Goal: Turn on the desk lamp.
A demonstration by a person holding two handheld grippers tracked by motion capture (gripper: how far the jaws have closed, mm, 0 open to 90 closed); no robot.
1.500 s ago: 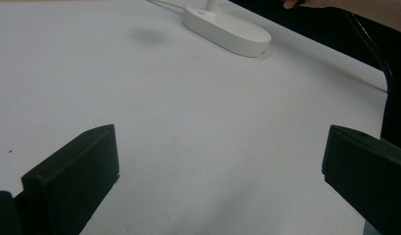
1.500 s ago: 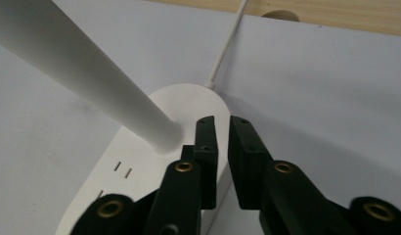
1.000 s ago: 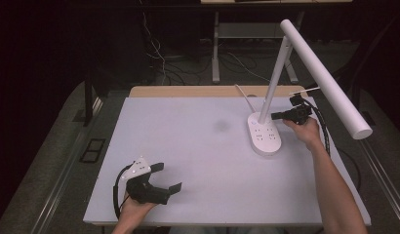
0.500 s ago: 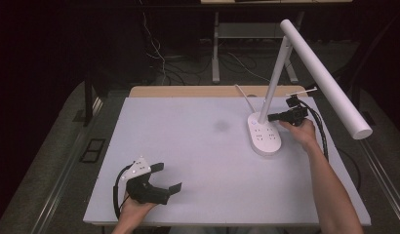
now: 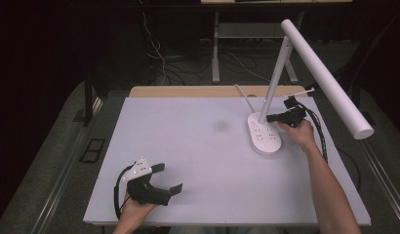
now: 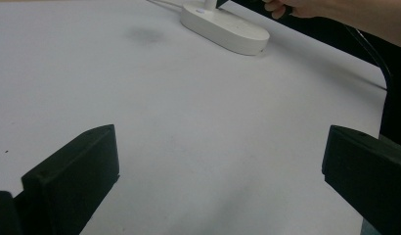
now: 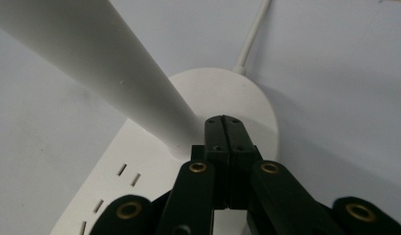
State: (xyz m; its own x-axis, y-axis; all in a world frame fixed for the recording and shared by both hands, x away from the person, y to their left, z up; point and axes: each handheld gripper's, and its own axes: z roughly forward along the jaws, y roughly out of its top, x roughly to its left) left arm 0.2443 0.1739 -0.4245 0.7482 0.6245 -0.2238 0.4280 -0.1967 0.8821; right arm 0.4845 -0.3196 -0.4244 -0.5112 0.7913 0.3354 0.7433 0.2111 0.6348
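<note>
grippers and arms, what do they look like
Both tongs are black. The left gripper carries a white three-cornered plate with dark dots and a black looped cable. The right gripper trails a black cable and shows brass-coloured pivot screws. Both forearms are bare, no sleeves.

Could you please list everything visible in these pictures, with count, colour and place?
Desk lamp: one, white, far right of the table; oval base with socket slots, upright stem, long tube head reaching out to the right.
Lamp cord: one, white, leaving the back of the base.
Table: one, pale grey top with a wooden far edge.
Left claw: one, black, near left of the table, jaws wide apart.
Right claw: one, black, jaws shut, tips at the foot of the lamp stem.
Forearms and hands: two, entering from the bottom.
</note>
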